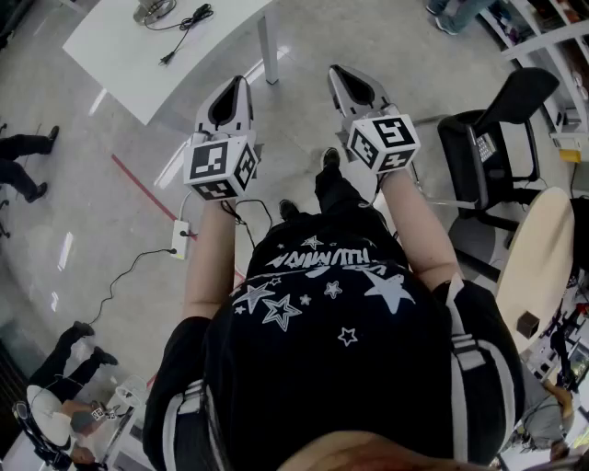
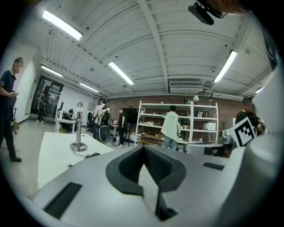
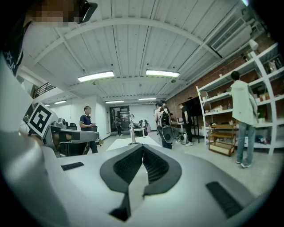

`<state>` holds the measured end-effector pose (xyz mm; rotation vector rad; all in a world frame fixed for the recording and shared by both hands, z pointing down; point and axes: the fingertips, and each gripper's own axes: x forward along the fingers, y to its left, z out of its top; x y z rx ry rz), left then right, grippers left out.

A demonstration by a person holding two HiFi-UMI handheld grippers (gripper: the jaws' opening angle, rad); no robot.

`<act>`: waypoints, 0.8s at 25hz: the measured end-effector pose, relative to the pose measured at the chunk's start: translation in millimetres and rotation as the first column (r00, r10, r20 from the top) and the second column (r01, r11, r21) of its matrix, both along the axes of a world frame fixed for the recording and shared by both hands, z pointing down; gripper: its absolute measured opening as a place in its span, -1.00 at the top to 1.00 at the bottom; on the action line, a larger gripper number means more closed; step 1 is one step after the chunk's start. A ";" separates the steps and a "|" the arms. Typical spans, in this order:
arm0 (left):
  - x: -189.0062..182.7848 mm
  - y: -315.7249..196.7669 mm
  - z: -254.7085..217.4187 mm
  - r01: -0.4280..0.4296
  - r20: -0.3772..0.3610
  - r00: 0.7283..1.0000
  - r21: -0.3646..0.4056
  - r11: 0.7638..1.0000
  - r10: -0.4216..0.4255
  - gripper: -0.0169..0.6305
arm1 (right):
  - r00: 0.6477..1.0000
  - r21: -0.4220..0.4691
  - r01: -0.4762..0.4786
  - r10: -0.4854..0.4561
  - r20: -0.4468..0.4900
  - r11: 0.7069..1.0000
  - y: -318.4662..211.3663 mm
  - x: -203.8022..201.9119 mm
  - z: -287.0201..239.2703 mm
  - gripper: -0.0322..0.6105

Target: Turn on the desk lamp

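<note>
The desk lamp's round base [image 1: 153,10] stands on a white table [image 1: 138,55] at the top left of the head view, its black cable [image 1: 187,25] lying beside it. From the left gripper view the lamp [image 2: 79,126] is a slim chrome stem on the white table [image 2: 53,155], some way off. It also shows far off in the right gripper view, lamp [image 3: 131,128]. I hold both grippers up in front of my body, well short of the table. The left gripper [image 1: 241,83] [image 2: 143,147] is shut and empty. The right gripper [image 1: 337,70] [image 3: 143,145] is shut and empty too.
A black office chair [image 1: 488,147] and a round wooden table [image 1: 543,267] stand to my right. A power strip [image 1: 180,239] with cables lies on the floor by a red tape line [image 1: 143,189]. Shelves [image 2: 177,124] and several people stand farther off.
</note>
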<state>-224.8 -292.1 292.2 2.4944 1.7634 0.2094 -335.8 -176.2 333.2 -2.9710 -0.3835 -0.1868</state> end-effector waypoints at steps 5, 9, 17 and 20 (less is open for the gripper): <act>2.3 12.2 1.2 0.020 -0.011 1.000 -0.001 1.000 -0.020 0.92 | 1.000 0.026 -0.001 0.001 -0.022 1.000 20.2 5.8 8.6 0.88; 6.6 28.8 -0.1 0.035 -0.034 0.999 0.012 0.999 -0.035 0.92 | 0.999 0.040 0.007 -0.006 -0.038 0.999 44.7 14.0 10.2 0.88; 44.4 103.7 -2.4 0.071 -0.053 0.996 0.018 0.997 -0.070 0.92 | 0.997 0.068 0.038 -0.034 -0.070 0.997 124.8 58.5 13.6 0.88; 55.4 139.9 0.1 0.076 -0.046 0.996 0.020 0.997 -0.075 0.92 | 0.996 0.072 0.044 -0.038 -0.075 0.996 163.2 72.5 13.9 0.88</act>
